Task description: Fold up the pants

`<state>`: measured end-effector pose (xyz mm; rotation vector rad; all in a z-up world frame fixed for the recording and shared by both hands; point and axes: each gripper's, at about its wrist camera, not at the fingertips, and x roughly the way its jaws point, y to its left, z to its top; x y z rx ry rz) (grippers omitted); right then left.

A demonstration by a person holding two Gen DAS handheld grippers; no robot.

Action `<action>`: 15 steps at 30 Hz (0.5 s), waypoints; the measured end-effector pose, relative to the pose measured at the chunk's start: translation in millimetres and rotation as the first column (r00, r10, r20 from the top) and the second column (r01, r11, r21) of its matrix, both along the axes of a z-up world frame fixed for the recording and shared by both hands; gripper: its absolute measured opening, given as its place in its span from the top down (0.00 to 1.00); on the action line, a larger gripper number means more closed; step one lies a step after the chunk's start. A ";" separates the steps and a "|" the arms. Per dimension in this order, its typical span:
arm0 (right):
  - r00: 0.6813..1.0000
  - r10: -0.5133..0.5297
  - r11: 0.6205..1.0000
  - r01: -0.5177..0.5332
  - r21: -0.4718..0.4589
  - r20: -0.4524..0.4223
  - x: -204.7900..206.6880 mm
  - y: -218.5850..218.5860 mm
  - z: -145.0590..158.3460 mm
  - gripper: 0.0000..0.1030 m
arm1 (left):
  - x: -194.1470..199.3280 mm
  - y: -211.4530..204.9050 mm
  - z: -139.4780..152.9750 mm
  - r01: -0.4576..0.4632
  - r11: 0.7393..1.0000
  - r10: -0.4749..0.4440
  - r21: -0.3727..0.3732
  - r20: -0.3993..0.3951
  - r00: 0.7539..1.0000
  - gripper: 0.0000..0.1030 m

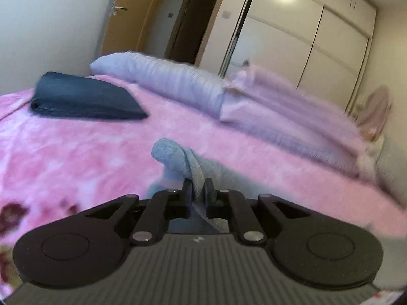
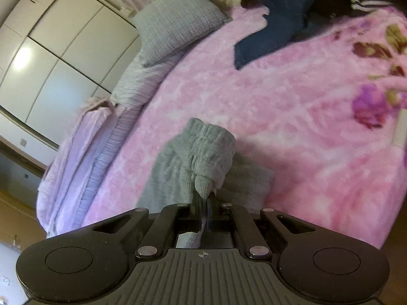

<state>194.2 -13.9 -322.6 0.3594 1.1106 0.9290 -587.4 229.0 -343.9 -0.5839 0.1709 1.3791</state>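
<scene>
Both views ride low on the black two-finger grippers, each looking forward along its fingers over the fluffy pink flowered blanket [image 1: 76,157] [image 2: 279,117], close above it. The left wrist view is tilted and faces the brown wooden door [image 1: 122,17] beyond the blanket. The right wrist view is rolled steeply and faces along the blanket's length. Both share the blanket, the white sliding-door wardrobe [image 1: 305,40] [image 2: 51,58] past it and the ribbed lilac pillows [image 1: 162,81] [image 2: 134,86] at its edge.

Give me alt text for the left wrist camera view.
The left gripper is shut on a fold of grey pants, lifted over a pink blanket. A folded dark blue garment lies further back, with pillows and white wardrobe doors behind.
</scene>
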 end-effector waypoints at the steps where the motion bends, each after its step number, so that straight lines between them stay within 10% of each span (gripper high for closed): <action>1: 1.000 0.002 0.999 -0.002 -0.037 -0.002 -1.0 -0.4 -7.2 1.00 | -5.3 -0.4 -21.1 -0.017 0.997 0.017 -0.079 -0.002 1.000 0.93; 3: 0.999 0.003 0.991 -0.007 -0.134 -0.035 -0.1 0.6 -33.4 1.00 | -13.6 -0.5 -56.1 -0.037 0.978 0.043 -0.207 0.024 0.999 0.91; 8: 1.000 0.001 0.999 -0.002 -0.034 -0.022 3.0 -6.5 -14.8 1.00 | -7.1 -0.6 -38.1 -0.034 0.989 0.036 -0.142 0.010 0.999 0.91; 15: 0.999 0.029 0.986 -0.024 -0.163 0.030 -7.6 4.9 -44.4 0.99 | -0.5 -8.8 -57.2 -0.055 0.988 0.043 -0.147 -0.083 0.996 0.89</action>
